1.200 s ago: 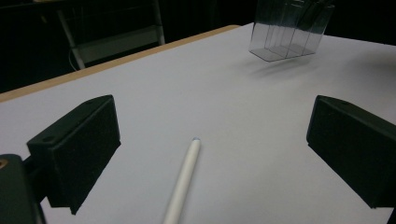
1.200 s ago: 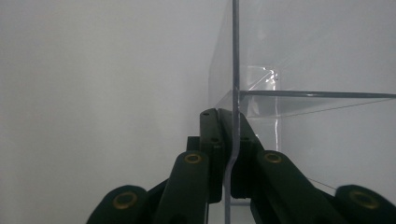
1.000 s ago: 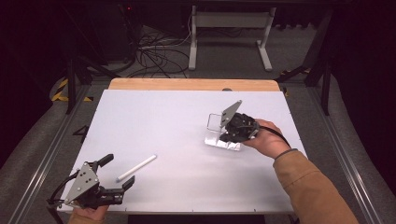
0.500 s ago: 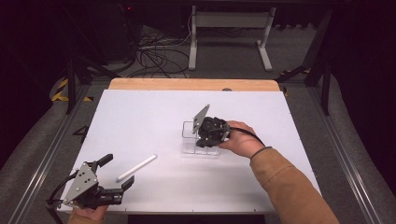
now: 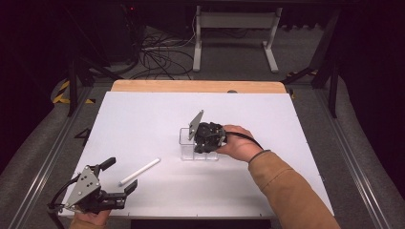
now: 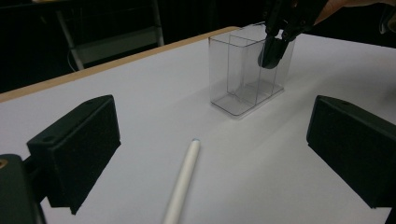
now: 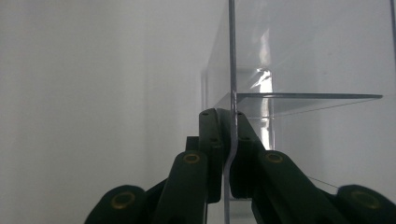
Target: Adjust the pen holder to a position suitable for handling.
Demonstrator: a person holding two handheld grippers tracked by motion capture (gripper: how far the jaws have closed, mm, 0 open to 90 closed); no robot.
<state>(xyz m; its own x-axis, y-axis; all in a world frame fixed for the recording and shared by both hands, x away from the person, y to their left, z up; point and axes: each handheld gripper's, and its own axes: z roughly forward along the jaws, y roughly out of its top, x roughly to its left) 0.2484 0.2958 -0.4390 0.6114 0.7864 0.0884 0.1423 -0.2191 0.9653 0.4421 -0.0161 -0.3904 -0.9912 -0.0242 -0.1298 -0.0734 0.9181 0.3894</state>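
Standing upright mid-table, clear two-compartment plastic box (image 5: 198,143), wall pinched by right gripper (image 5: 206,138); left gripper (image 5: 119,179) spread.

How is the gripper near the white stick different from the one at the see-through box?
The left gripper has its jaws spread wide and holds nothing; the right gripper is pinched shut on a wall of the clear box. The left one sits low by the white stick; the right one comes down onto the box from above. Both have black jaws.
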